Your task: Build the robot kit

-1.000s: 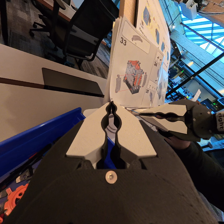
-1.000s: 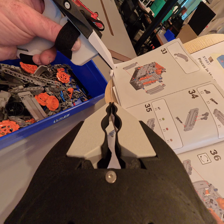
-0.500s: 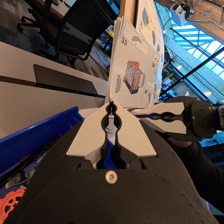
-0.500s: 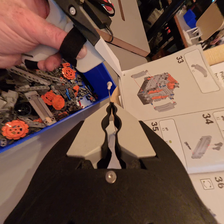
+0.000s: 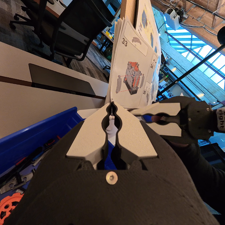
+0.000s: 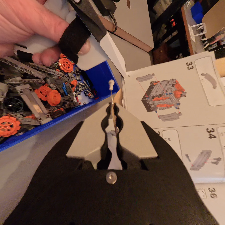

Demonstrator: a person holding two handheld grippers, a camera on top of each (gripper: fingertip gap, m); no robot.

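My left gripper (image 5: 112,103) is shut, with its tips at the lower corner of an open instruction booklet (image 5: 131,58). I cannot tell whether it pinches the page. It also shows in the right wrist view (image 6: 113,54), held by a hand (image 6: 24,24). My right gripper (image 6: 112,104) is shut on a thin stick with a white tip (image 6: 111,84). The tip points at the corner of the blue bin (image 6: 101,75), just left of the booklet (image 6: 170,121). The right gripper also shows in the left wrist view (image 5: 133,113), close beside my left fingers.
The blue bin (image 5: 36,133) holds several grey beams (image 6: 32,101) and orange gears (image 6: 8,125). White desks (image 5: 36,107) and a black office chair (image 5: 79,30) stand beyond. A black pole (image 5: 194,68) slants at the right. The gap from one gripper's tips to the other's is roughly 5 cm.
The stick's white tip was at the left gripper's tip and page corner. It now sits lower left, over the bin's corner. Both grippers stay shut.
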